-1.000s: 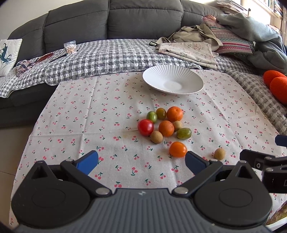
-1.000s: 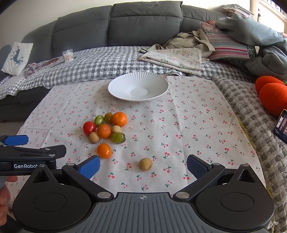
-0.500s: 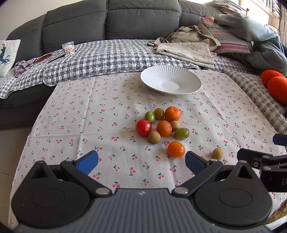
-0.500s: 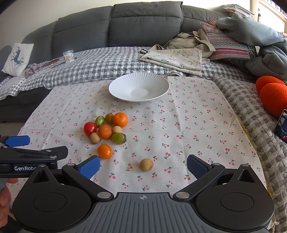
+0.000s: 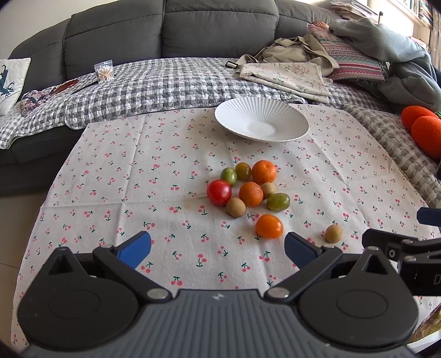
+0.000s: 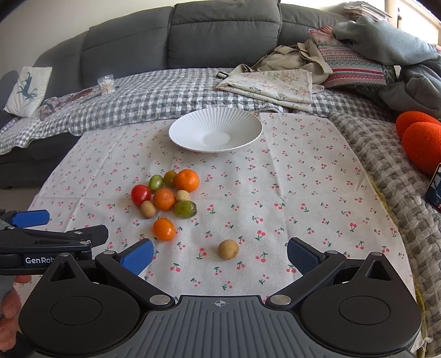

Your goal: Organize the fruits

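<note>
A cluster of small fruits lies on the cherry-print cloth (image 5: 110, 176): a red tomato (image 5: 219, 192), oranges (image 5: 264, 171), green and brown ones. An orange tomato (image 5: 269, 226) and a lone brown fruit (image 5: 333, 233) lie nearer me. An empty white ribbed plate (image 5: 261, 122) stands behind them. My left gripper (image 5: 217, 249) is open and empty, short of the orange tomato. My right gripper (image 6: 220, 257) is open and empty, just short of the lone brown fruit (image 6: 228, 249). The plate (image 6: 215, 129) and cluster (image 6: 164, 198) also show in the right wrist view.
A grey sofa (image 5: 193, 24) with a checked blanket (image 5: 165, 79) runs behind the cloth. Folded fabric and cushions (image 5: 289, 71) lie at the back right. Orange plush balls (image 6: 421, 140) sit at the right. A phone (image 6: 434, 187) lies at the right edge.
Both grippers have eased forward a little toward the fruits. Both stay open and empty. No fruit has moved.
</note>
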{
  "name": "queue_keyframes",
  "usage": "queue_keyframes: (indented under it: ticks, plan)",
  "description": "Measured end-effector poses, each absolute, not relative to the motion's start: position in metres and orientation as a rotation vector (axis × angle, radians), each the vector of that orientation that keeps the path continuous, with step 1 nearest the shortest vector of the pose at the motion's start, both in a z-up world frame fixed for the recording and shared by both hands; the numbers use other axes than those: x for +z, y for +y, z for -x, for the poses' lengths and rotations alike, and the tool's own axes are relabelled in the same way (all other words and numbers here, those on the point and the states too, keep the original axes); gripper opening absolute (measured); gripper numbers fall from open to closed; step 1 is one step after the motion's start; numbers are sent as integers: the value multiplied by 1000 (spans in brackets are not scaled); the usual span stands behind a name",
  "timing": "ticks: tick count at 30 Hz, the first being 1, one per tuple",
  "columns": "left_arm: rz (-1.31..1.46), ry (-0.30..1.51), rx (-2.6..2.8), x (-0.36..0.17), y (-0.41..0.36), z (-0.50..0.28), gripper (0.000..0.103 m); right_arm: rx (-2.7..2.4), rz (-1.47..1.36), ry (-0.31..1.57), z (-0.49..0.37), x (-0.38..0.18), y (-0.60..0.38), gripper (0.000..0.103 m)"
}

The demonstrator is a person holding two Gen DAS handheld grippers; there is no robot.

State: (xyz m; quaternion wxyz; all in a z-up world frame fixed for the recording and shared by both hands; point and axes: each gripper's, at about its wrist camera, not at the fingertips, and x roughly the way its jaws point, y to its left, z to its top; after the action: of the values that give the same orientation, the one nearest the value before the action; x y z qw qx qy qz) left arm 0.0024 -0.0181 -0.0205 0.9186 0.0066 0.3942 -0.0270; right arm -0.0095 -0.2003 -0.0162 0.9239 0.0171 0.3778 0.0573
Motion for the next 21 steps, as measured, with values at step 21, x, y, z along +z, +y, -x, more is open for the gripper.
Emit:
queue_keyframes:
  ticks: [21]
  plan:
    - [-28,832,-67,-28,-23,-5,102,109,-9,790,6,-24,-199,103]
